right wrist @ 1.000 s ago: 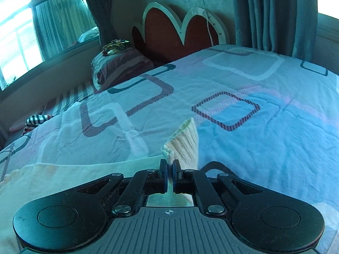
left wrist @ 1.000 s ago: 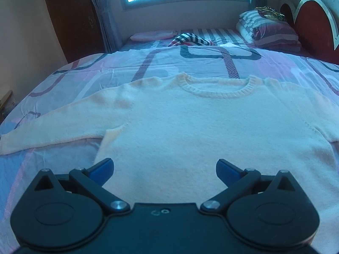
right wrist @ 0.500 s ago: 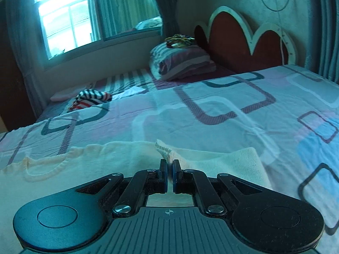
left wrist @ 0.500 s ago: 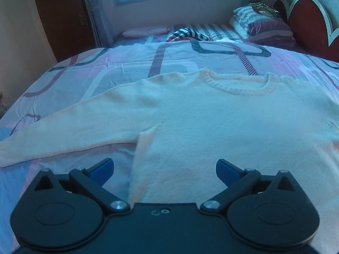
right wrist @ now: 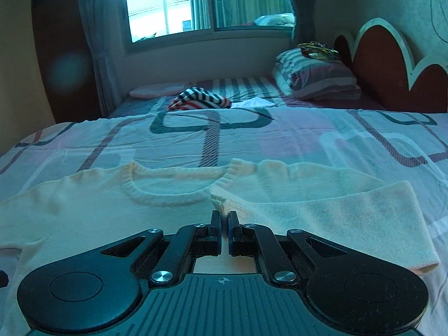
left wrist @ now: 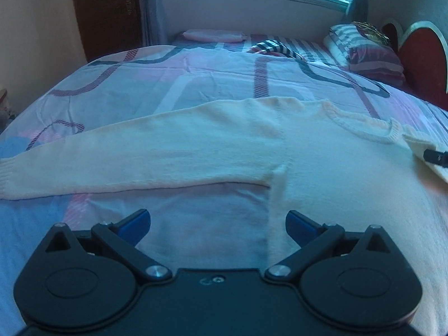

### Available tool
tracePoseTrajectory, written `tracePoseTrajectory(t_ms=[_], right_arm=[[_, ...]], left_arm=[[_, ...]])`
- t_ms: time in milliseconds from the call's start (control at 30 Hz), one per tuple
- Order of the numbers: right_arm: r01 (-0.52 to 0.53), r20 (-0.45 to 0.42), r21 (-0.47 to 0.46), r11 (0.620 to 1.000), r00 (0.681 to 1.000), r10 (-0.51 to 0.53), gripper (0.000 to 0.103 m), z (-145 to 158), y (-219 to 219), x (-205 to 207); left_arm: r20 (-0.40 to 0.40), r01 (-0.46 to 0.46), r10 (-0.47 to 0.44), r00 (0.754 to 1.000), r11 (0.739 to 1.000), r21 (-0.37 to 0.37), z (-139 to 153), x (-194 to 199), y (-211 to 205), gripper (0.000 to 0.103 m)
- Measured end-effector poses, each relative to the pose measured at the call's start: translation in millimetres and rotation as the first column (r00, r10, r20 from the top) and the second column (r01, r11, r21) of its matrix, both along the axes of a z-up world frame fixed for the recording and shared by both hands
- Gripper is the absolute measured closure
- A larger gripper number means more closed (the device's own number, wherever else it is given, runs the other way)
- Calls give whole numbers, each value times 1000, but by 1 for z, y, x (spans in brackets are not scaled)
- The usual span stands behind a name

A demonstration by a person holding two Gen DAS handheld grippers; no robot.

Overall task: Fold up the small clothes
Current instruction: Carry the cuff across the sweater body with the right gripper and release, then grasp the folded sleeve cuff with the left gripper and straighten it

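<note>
A cream knit sweater (left wrist: 322, 168) lies flat, front up, on the patterned bedspread (left wrist: 212, 84). Its left sleeve (left wrist: 117, 162) stretches out straight to the left. My left gripper (left wrist: 218, 224) hangs open over the sweater's lower left side edge, nothing between its blue pads. My right gripper (right wrist: 224, 224) is shut on the ribbed cuff (right wrist: 221, 198) of the right sleeve (right wrist: 350, 212), which is folded back across the chest, the cuff lying just beside the neckline (right wrist: 168, 196). The right gripper's tip (left wrist: 436, 156) shows at the right edge of the left wrist view.
A striped garment (right wrist: 198, 100) and a pink pillow (right wrist: 156, 89) lie at the far end of the bed under the window. Folded striped bedding (right wrist: 316, 75) sits by the red headboard (right wrist: 392, 67) on the right. A dark wooden door (left wrist: 106, 11) stands at the far left.
My right gripper has carried the sleeve cuff leftward from the bed's right side onto the chest beside the neckline, turning as it went. My left gripper slid left toward the sweater's left edge.
</note>
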State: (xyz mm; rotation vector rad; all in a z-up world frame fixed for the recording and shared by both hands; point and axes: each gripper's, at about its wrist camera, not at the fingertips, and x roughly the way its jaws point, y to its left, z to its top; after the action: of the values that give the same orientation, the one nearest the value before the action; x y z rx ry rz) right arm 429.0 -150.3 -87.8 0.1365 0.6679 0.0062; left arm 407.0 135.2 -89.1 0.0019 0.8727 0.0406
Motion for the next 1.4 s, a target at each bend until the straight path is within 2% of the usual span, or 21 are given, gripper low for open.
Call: tracePoseTrajectory(t_ms=[400, 600, 633, 667, 700, 767, 833, 900, 967, 1033, 1067, 1200, 1300, 1400], right_arm=[[-201, -6, 15, 980, 980, 201, 99, -20, 95, 11], [-285, -28, 52, 957, 958, 287, 98, -33, 119, 12], [-308, -23, 61, 949, 951, 310, 93, -33, 120, 10], [-349, -13, 93, 932, 936, 352, 70, -32, 119, 9], [-367, 4, 124, 922, 929, 369, 55, -29, 116, 7], [-337, 58, 122, 933, 941, 333, 55, -21, 105, -2], [-251, 87, 121, 960, 967, 241, 58, -12, 84, -11], [-158, 78, 146, 977, 986, 148, 85, -6, 54, -17], [-79, 61, 144, 986, 996, 71, 86, -2, 25, -23], [-25, 53, 128, 991, 998, 19, 86, 1, 0, -31], [-4, 50, 120, 993, 999, -2, 86, 2, -12, -35], [80, 44, 102, 992, 995, -85, 86, 11, -57, -56], [134, 46, 96, 986, 989, -139, 86, 15, -84, -72], [187, 45, 97, 978, 980, -192, 86, 17, -106, -83]], left_arm=[[16, -33, 32, 999, 999, 4, 1, -1, 32, 1], [27, -23, 24, 999, 1000, -19, 6, -2, 35, 2], [27, -24, 24, 999, 999, -27, 7, -2, 35, 2], [30, -25, 26, 999, 999, -37, 8, -1, 33, 2], [34, -25, 26, 999, 999, -48, 9, 0, 31, 2], [43, -20, 23, 999, 997, -69, 11, 4, 24, 4], [53, 4, 1, 999, 995, -98, 13, 10, 13, 8], [61, 49, -41, 997, 990, -132, 12, 18, -6, 14], [60, 101, -92, 994, 980, -171, 8, 28, -29, 23], [32, 144, -141, 990, 963, -229, 0, 39, -52, 48], [18, 155, -156, 988, 953, -259, -4, 44, -62, 52], [-26, 138, -154, 988, 937, -321, -22, 59, -88, 51], [-34, 106, -125, 992, 930, -351, -27, 67, -94, 51], [-46, 78, -106, 993, 910, -406, -28, 77, -98, 55]])
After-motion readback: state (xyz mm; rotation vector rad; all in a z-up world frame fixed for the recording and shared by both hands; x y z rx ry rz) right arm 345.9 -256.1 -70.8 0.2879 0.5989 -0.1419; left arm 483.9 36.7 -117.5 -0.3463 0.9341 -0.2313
